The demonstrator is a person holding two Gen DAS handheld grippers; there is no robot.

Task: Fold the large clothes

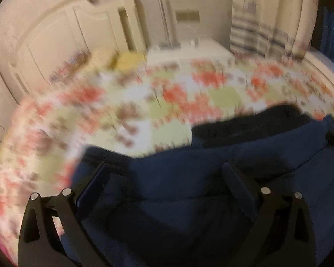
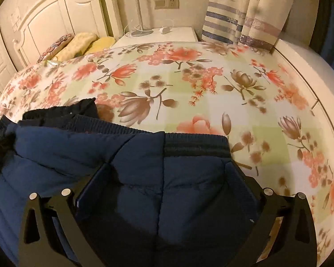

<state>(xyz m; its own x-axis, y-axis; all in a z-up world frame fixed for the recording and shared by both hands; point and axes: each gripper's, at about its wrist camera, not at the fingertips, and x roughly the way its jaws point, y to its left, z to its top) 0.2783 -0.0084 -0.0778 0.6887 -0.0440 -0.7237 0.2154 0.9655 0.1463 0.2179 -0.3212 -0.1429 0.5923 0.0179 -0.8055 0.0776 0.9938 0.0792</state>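
A navy padded jacket (image 2: 144, 178) with a ribbed knit hem (image 2: 196, 146) lies folded on the floral bedsheet (image 2: 189, 84), at the near edge of the bed. My right gripper (image 2: 167, 169) is open, its jaws wide apart just above the jacket near the hem. The left wrist view is motion-blurred; the same jacket (image 1: 200, 178) fills its lower half, with a darker lining part (image 1: 267, 120) at the right. My left gripper (image 1: 164, 171) is open over the jacket, holding nothing.
A cream headboard (image 2: 55, 17) and pillows (image 2: 82, 42) stand at the back left. A white nightstand (image 2: 162, 35) with a lamp base and cables stands behind the bed. Striped curtains (image 2: 245, 17) hang at the back right. The bed's right edge (image 2: 318, 102) curves past the sheet.
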